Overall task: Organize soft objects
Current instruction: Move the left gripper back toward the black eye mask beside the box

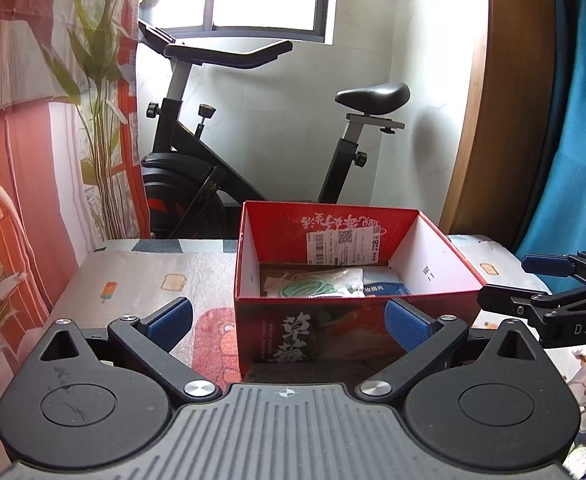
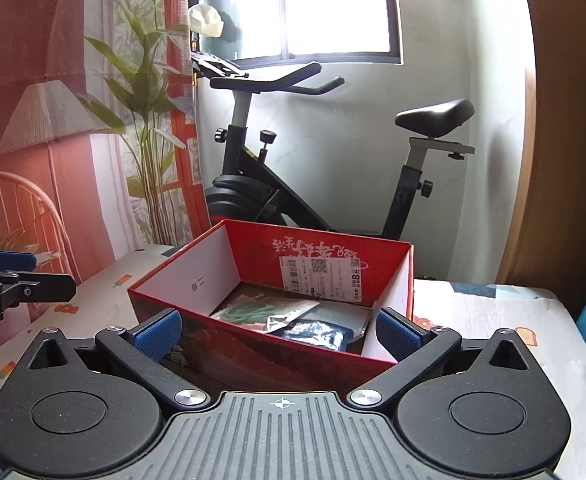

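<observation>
Left gripper (image 1: 289, 322) and right gripper (image 2: 279, 330) both gape empty (nothing pinched), fronting the red box (image 1: 433, 294) that gathers soft packets (image 2: 289, 318).

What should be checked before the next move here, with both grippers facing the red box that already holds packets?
1. Left gripper empty, jaws wide: ok.
2. Right gripper empty, jaws wide: ok.
3. Red box upright, top open: ok.
4. Packets lie inside the box, none over the rim: ok.
5. Soft items left outside the box on the table: cannot tell, only part of it shows.
6. Grippers apart, not touching: ok.
</observation>
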{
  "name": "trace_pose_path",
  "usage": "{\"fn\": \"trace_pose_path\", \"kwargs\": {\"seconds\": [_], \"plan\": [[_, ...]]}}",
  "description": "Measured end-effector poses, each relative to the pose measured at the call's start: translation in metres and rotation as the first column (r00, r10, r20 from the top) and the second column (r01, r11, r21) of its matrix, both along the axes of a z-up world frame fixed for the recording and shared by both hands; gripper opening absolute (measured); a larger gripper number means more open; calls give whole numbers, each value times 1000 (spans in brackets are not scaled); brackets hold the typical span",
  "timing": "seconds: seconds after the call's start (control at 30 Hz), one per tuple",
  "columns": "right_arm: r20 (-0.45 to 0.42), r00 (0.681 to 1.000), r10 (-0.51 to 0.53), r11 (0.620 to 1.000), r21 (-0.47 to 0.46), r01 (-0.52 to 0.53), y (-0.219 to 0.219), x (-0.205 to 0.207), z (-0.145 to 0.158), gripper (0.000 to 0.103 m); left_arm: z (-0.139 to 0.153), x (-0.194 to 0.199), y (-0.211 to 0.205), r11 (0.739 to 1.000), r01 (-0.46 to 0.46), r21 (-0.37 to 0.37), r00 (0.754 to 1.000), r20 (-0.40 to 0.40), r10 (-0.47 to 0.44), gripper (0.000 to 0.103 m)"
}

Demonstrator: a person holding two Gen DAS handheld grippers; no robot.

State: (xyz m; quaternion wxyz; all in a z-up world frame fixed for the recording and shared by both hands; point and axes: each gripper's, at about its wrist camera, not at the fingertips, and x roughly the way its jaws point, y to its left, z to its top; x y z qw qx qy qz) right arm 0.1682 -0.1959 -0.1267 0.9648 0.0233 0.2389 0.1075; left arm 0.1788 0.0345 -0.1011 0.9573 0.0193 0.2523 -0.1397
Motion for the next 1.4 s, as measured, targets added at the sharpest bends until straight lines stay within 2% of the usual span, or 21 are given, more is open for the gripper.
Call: {"fn": "trace_pose_path", "kwargs": {"seconds": [0.17, 0.4, 0.7, 0.97, 1.07, 1.4], "plan": [[-8, 1000, 11, 1000, -13, -11, 5, -21, -13, 103, -9, -16, 3, 1000, -5, 30, 1000, -3, 5, 103], [-17, 1000, 6, 1000, -13, -6, 10, -48, -32, 103, -23, -32, 11, 999, -38, -5, 998, -42, 38, 103], [-32, 999, -18, 998, -56, 17, 11, -72, -58, 103, -40, -51, 13, 996, -84, -18, 995, -54, 83, 103], [-54, 998, -41, 997, -68, 37, 5, -83, -79, 103, -58, -64, 11, 994, -108, -11, 991, -79, 107, 103], [-56, 998, -40, 998, -57, 37, 4, -86, -84, 103, -64, -69, 14, 992, -123, -37, 988, -99, 119, 103], [-146, 989, -9, 1000, -25, 5, 7, -81, -111, 103, -82, -67, 14, 991, -131, -39, 981, -149, 124, 103]]}}
